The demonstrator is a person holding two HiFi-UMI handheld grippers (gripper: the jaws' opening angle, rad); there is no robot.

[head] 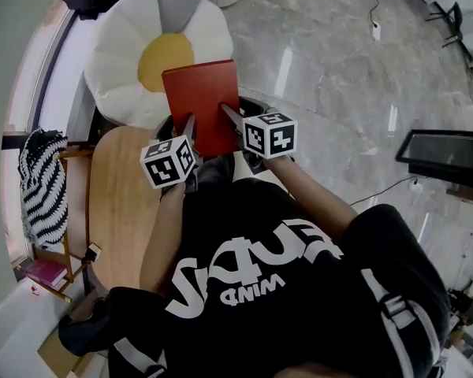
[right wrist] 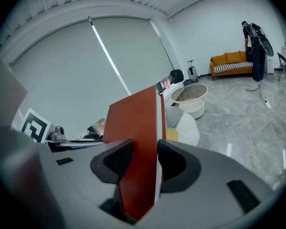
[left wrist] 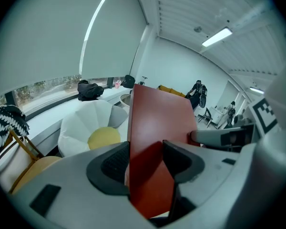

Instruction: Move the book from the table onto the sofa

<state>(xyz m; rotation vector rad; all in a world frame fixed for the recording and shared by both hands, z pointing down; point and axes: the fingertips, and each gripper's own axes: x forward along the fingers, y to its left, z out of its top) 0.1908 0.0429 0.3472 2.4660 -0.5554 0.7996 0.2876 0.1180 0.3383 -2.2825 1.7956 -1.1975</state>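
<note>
While the left gripper (head: 189, 127) and right gripper (head: 229, 114) each had jaws clamped on the red book (head: 201, 101), held over the flower-shaped sofa (head: 124, 57), level hands looked key to landing it flat.

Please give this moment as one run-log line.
phase: carry | red book: in the air | left gripper: shut on red book | right gripper: shut on red book | flower cushion: ahead

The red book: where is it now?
In the head view's centre, the red book is held by left tongs and right tongs, near the flower cushion.
</note>
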